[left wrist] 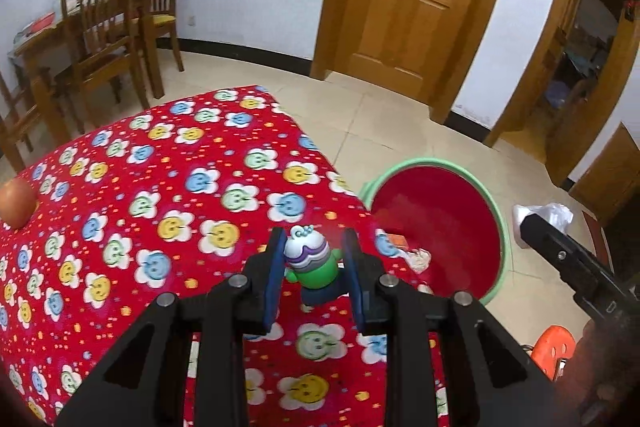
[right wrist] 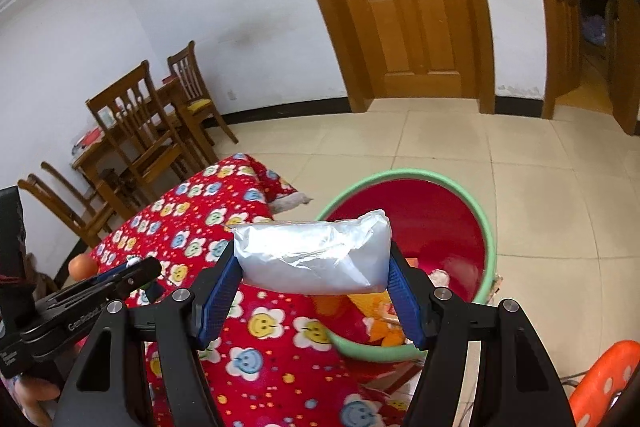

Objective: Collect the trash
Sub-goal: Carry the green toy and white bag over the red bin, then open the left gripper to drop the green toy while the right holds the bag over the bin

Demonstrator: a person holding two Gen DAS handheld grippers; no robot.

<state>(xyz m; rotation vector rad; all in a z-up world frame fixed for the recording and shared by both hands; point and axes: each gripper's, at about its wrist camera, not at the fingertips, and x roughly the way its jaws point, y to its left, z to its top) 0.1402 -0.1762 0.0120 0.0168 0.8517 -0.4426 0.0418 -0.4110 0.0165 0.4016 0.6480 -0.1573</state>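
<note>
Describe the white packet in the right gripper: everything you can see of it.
The white packet is a soft, pillow-shaped pouch of glossy, crinkled clear plastic over white contents, which cannot be identified. It lies crosswise between the right gripper's blue pads, which press on its two ends and hold it clear of the table. It sits in front of the green-rimmed red basin, by the edge of the red flowered tablecloth. Nothing else touches it.

Small toy figure [left wrist: 308, 263]: white-and-purple cap, green body, upright, clamped between blue pads over the red tablecloth. White plastic-wrapped packet [right wrist: 314, 255]: crinkled, lying crosswise, pinched at both ends. Red basin [left wrist: 440, 227], green rim, on the floor at 3 o'clock of the figure, scraps inside.
</note>
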